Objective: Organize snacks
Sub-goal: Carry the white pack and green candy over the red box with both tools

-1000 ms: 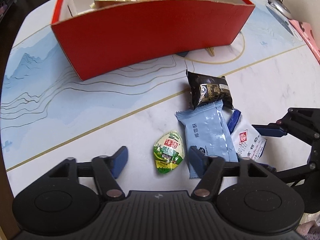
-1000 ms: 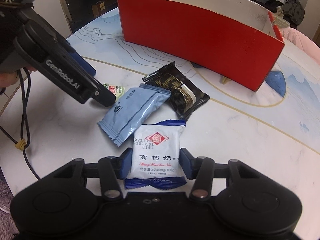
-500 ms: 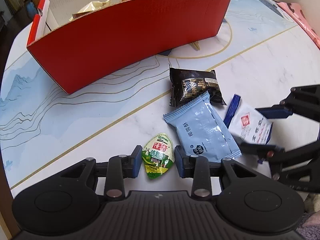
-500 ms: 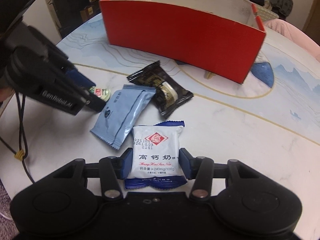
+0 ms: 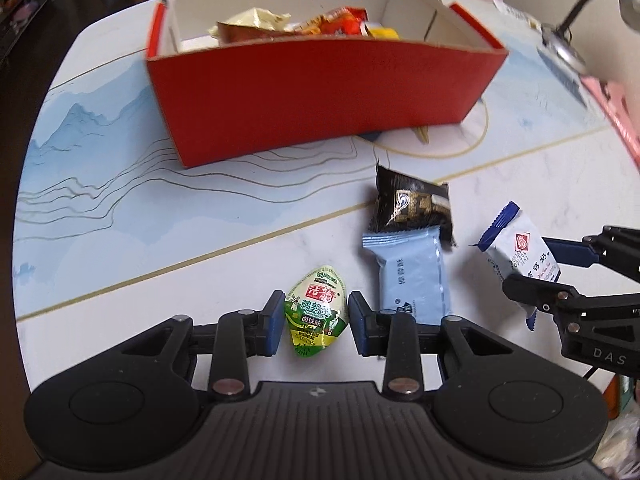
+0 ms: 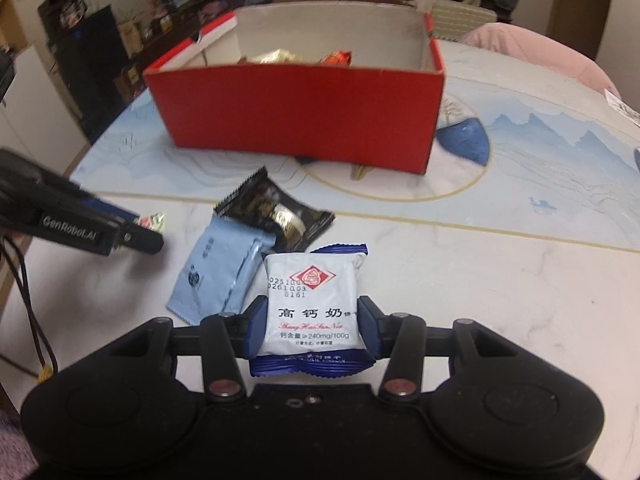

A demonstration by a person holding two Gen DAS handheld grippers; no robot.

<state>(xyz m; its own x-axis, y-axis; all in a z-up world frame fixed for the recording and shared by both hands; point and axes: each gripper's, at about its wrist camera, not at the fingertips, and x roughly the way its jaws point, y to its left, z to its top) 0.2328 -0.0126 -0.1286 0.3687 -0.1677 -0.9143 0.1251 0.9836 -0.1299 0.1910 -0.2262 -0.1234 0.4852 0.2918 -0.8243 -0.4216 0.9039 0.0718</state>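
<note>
My left gripper (image 5: 316,302) is shut on a green teardrop snack packet (image 5: 318,316), held slightly above the table. In the right wrist view my right gripper (image 6: 312,314) is shut on a white and blue packet (image 6: 312,280), also raised; the left wrist view shows this packet (image 5: 516,244) at the right. A light blue packet (image 5: 412,276) and a black packet (image 5: 416,208) lie on the table between the grippers. Beyond them stands the open red box (image 5: 320,92), which holds several snacks.
The marble-patterned table (image 5: 200,216) curves off at the left. A desk lamp (image 5: 568,52) and a pink item (image 5: 616,108) sit at the far right. A cable (image 6: 28,308) hangs at the left edge under the left gripper (image 6: 120,236).
The left jaws closed from wide open onto the green snack and lifted it. The right gripper rose and rolled with the white packet. The box's inside now shows more.
</note>
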